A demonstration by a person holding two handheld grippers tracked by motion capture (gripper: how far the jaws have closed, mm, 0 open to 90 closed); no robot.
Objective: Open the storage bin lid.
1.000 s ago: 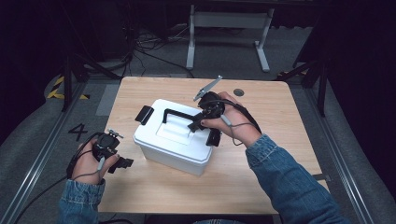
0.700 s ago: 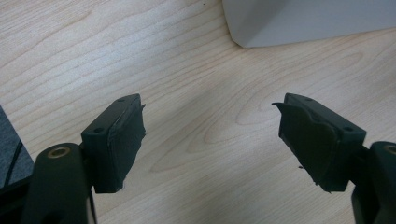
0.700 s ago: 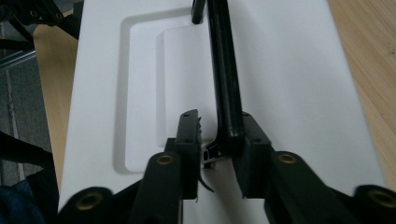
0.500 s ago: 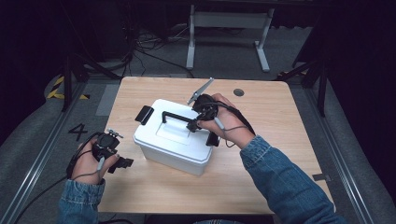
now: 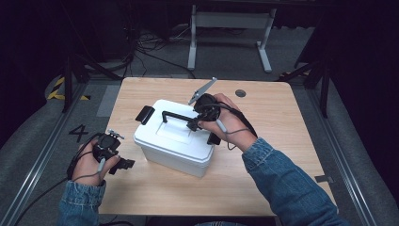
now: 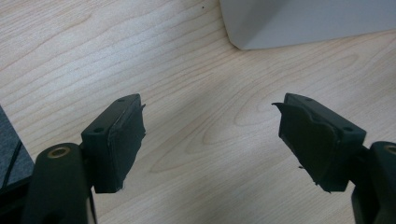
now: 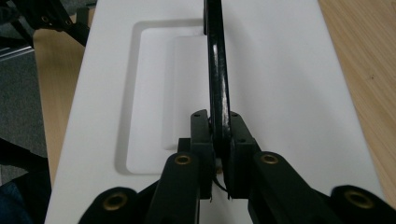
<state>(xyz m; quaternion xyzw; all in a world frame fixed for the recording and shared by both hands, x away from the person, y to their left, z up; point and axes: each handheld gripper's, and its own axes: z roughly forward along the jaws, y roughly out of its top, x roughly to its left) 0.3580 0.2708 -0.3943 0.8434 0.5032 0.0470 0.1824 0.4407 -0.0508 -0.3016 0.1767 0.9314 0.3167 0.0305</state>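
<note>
Nearest the person, the left gripper (image 5: 123, 163) is held low over the pale wooden table (image 5: 155, 197), its jaws spread wide apart with nothing between them, just beside the front left corner of the white rectangular plastic box (image 5: 174, 150). The box is set near the middle of the table, and its thin black arched carrying handle (image 5: 176, 116) is raised above the recessed lid. Farther on, the handle is clamped between the closed jaws of the right gripper (image 5: 194, 123) at its right end

dark round disc (image 5: 240, 93) lies on the wooden table (image 5: 282, 141).
</note>
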